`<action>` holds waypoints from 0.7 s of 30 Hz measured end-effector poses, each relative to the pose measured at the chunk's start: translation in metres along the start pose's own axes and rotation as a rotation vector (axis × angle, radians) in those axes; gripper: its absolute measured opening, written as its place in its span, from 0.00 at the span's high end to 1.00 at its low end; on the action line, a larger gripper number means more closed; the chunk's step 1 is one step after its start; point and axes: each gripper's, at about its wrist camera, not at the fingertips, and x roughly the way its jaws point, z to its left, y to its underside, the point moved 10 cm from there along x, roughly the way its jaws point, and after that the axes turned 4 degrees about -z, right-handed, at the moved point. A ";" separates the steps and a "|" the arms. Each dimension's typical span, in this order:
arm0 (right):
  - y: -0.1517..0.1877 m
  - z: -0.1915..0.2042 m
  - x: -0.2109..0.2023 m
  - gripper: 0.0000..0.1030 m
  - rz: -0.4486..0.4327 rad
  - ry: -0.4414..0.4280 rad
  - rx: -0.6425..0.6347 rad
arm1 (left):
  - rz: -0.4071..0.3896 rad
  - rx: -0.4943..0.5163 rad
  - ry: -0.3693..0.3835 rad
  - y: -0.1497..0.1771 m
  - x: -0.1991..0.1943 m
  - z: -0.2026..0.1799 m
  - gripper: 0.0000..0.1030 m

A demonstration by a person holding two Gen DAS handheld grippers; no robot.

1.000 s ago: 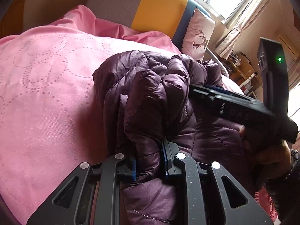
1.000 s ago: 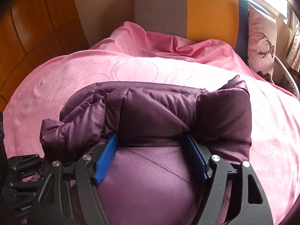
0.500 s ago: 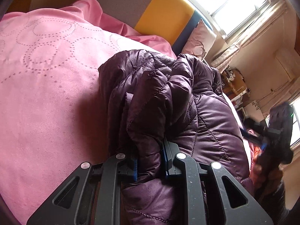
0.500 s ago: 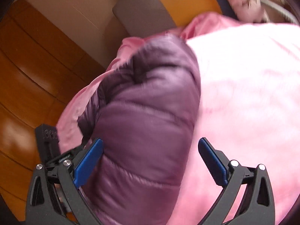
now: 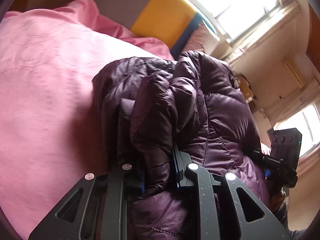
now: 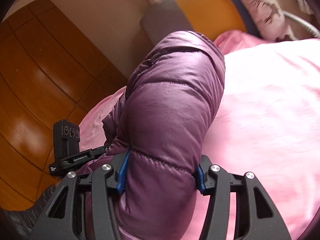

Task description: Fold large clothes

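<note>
At the bottom centre of the left wrist view, the left gripper [image 5: 158,172] has its fingers [image 5: 178,170] clamped narrowly on a bunched fold of the purple puffer jacket [image 5: 180,108], which piles up from them toward the middle of the frame. Holding that gathered edge probably keeps the layers stacked, so the slippery padding does not spring apart.

At the bottom centre of the right wrist view, the right gripper [image 6: 162,174] has its blue-padded fingers [image 6: 123,170] on either side of a thick rounded roll of the same jacket [image 6: 172,104]. The jaws are closing and both pads already press into the padding. The wide bite suits the bulk here, most likely the folded end being gathered.

The jacket lies on a bed covered by a pink bedspread [image 6: 270,110], which fills the right of that view and the left of the other. A grey and yellow headboard [image 5: 160,18] shows at the top.

Both grippers point downward at a slant along the garment from opposite ends. The left gripper's camera block [image 6: 67,138] sits at lower left in the right view, close beside the jacket.
</note>
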 end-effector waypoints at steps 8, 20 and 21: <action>0.012 -0.112 -0.093 0.50 -0.098 0.285 0.060 | 0.137 0.183 0.085 0.021 0.099 -0.133 0.81; 0.001 -0.117 -0.144 0.13 -0.188 0.580 -0.039 | 0.156 0.388 -0.056 0.043 0.144 -0.191 0.81; -0.002 -0.104 -0.139 0.13 -0.203 0.573 -0.069 | 0.144 0.375 -0.058 0.043 0.139 -0.189 0.81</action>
